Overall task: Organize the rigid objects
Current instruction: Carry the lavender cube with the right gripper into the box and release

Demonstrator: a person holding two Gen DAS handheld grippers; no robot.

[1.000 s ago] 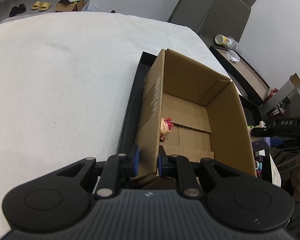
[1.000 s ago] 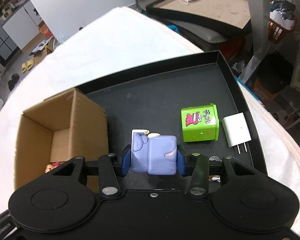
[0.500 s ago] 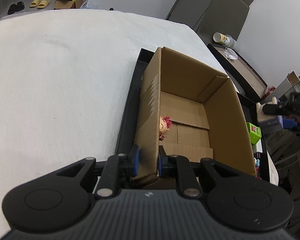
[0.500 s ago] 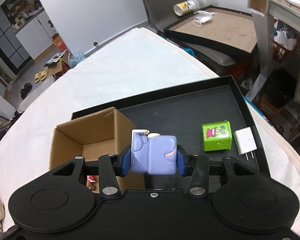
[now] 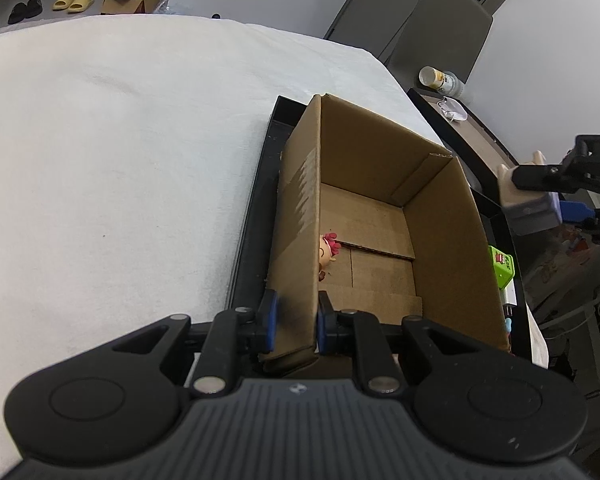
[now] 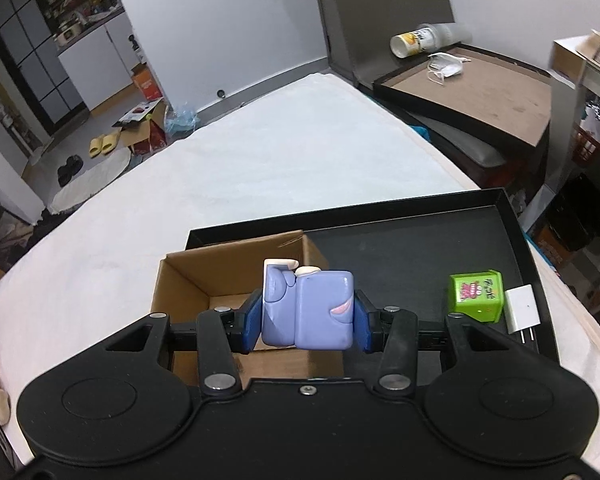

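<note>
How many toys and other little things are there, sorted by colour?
Purple: 1, the toy held in the right gripper
Green: 1, the cube on the black tray
White: 1, the charger beside it
Red-haired: 1, the doll in the cardboard box
Total: 4

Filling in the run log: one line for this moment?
left gripper: shut on cardboard box wall | right gripper: shut on purple toy, above box

left claw [image 5: 294, 322] pinching cardboard box [image 5: 440, 248] wall | doll [image 5: 328, 250] inside | box in black tray [image 5: 256, 216]
</note>
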